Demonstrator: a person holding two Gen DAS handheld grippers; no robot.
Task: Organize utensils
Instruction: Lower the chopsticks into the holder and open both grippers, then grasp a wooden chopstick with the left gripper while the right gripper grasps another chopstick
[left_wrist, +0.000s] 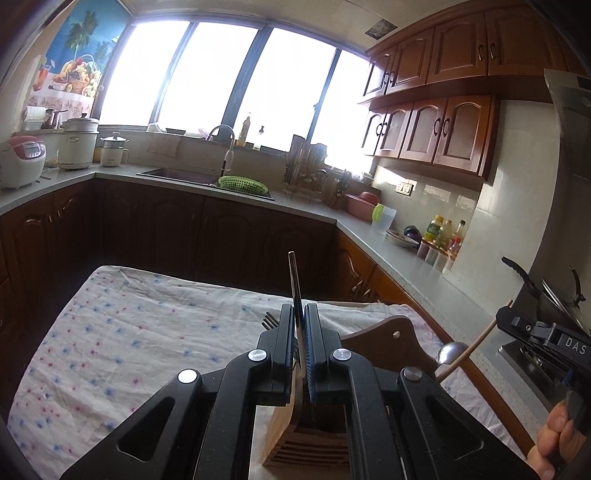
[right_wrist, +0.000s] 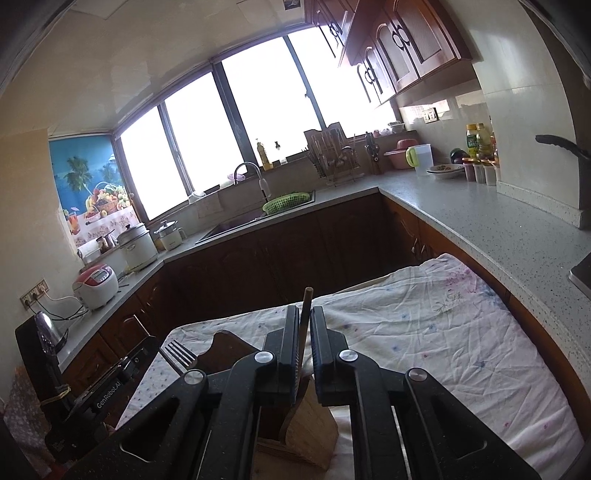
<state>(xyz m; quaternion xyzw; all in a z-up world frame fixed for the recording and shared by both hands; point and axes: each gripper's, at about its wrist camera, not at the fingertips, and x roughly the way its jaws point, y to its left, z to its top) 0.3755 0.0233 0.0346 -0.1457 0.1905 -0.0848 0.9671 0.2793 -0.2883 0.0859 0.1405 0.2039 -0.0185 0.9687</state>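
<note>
Left gripper (left_wrist: 300, 325): jaws pinching a flat dark utensil handle (left_wrist: 294, 280), metal by the look of it, which stands up past the jaw tips; which utensil it is I can't tell from the left view. Directly below the jaws is the wooden block (left_wrist: 306, 439), with slots in its top, and the handle runs down toward it. Just left of the jaw tips, dark fork tines (left_wrist: 269, 320) poke out from behind. Right of the jaws sits a dark cutting board (left_wrist: 391, 341) with a hanging hole, and beyond it a spoon bowl (left_wrist: 451, 350). Right gripper (right_wrist: 304, 328): jaws pinching a thin wooden stick (right_wrist: 306, 310), upright between the pads, tip above the jaw tips. The same stick (left_wrist: 476, 343) shows in the left view, slanting down from the right gripper (left_wrist: 509, 320) toward the block. In the right view the block (right_wrist: 310, 432) is under the jaws, and the fork (right_wrist: 181, 355) lies left of them with tines up, against the board (right_wrist: 229, 347). All of it is on a desk with a floral cloth (left_wrist: 122, 332).
</note>
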